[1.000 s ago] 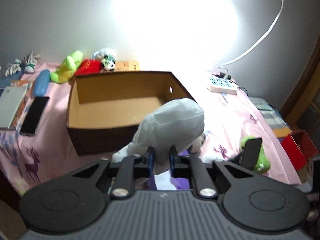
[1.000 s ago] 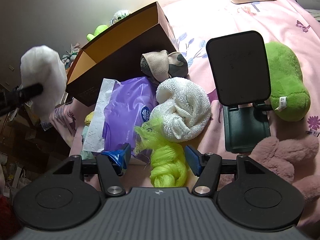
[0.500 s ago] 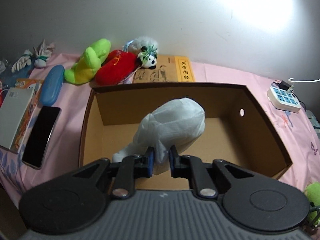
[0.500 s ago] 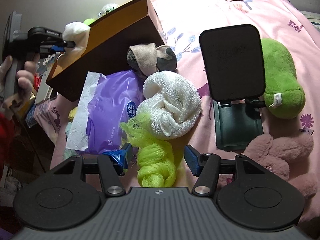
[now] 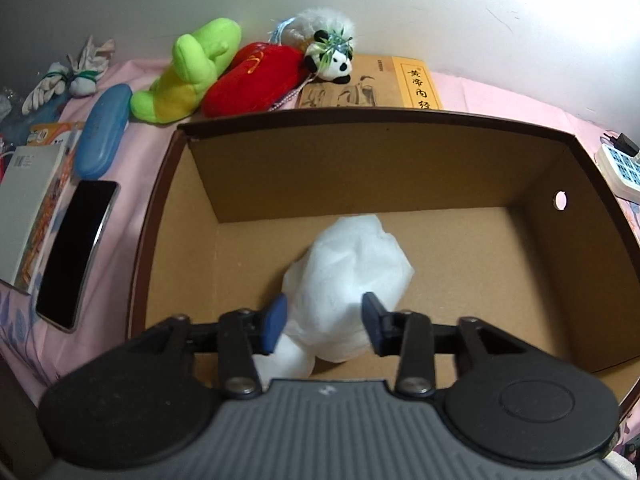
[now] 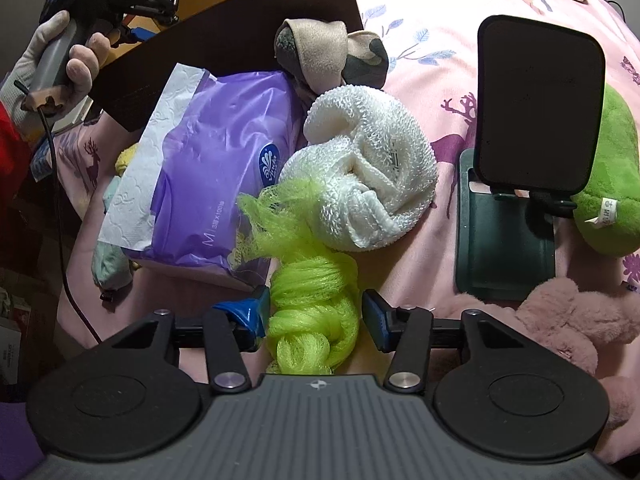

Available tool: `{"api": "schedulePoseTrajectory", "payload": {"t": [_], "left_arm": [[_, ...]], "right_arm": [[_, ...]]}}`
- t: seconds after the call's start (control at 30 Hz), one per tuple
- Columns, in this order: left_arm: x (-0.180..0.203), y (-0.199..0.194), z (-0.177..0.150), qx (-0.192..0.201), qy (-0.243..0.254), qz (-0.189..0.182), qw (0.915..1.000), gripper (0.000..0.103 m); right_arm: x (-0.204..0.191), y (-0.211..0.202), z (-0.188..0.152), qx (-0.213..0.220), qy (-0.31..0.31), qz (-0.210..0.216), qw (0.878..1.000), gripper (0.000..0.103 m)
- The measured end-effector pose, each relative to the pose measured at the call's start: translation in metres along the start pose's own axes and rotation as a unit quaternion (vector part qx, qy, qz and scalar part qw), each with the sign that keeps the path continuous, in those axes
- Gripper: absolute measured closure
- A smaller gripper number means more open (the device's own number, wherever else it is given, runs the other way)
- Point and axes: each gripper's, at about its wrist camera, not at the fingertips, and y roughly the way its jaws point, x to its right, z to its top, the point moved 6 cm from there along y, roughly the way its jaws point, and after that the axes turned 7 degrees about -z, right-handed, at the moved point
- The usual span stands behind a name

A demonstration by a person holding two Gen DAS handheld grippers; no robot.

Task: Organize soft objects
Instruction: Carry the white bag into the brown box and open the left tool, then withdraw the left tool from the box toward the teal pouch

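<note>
Down inside the open brown cardboard box (image 5: 360,168) is my left gripper (image 5: 323,322). Its jaws are opening and a white soft bundle (image 5: 352,264) lies on the box floor between the fingers, no longer squeezed. My right gripper (image 6: 316,314) is low over the pink bedspread, and its jaws are closing around a neon green mesh bundle (image 6: 312,276) that sits between the blue pads. The left pad touches it and a small gap shows at the right pad. A white mesh sponge (image 6: 372,172) and a purple tissue pack (image 6: 216,168) lie just beyond. In the right wrist view a gloved hand (image 6: 76,68) holds the left gripper over the box (image 6: 240,20).
Behind the box are a green plush (image 5: 188,72), a red plush (image 5: 256,80), a small panda (image 5: 332,60) and a book (image 5: 372,88). Left of the box lie a phone (image 5: 76,252) and a blue case (image 5: 102,128). A black phone stand (image 6: 540,120), another green plush (image 6: 612,184), a pink plush (image 6: 576,320) and rolled socks (image 6: 320,52) surround the right gripper.
My left gripper carried the white bundle over the box, lowered it inside and opened, letting go of it. My right gripper sank closer to the green mesh bundle and its jaws narrowed around it.
</note>
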Motion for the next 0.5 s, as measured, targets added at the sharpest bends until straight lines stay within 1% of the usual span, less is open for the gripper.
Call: {"api": "schedulePoseTrajectory", "payload": {"t": [0.03,0.13,0.27,0.4,0.5], "left_arm": [[-0.001,-0.001,0.0,0.004,0.001,0.001,1.0,0.044],[0.0,-0.007,0.0,0.008,0.005,-0.004,0.9999,0.044],[0.001,-0.021,0.0,0.022,0.006,-0.001,0.9997,0.043],[0.001,-0.037,-0.004,0.028,-0.002,-0.008,0.9996,0.043],[0.004,-0.051,-0.009,0.037,0.007,0.008,0.9993,0.042]], "right_arm": [[-0.001,0.001,0.0,-0.003,-0.005,0.0,1.0,0.071],[-0.003,0.003,0.0,-0.003,-0.02,-0.003,1.0,0.072],[0.001,0.003,0.001,-0.005,-0.014,0.003,1.0,0.073],[0.001,0.002,0.002,-0.003,-0.021,0.001,1.0,0.075],[-0.001,0.001,0.002,0.001,-0.026,0.0,1.0,0.077]]}}
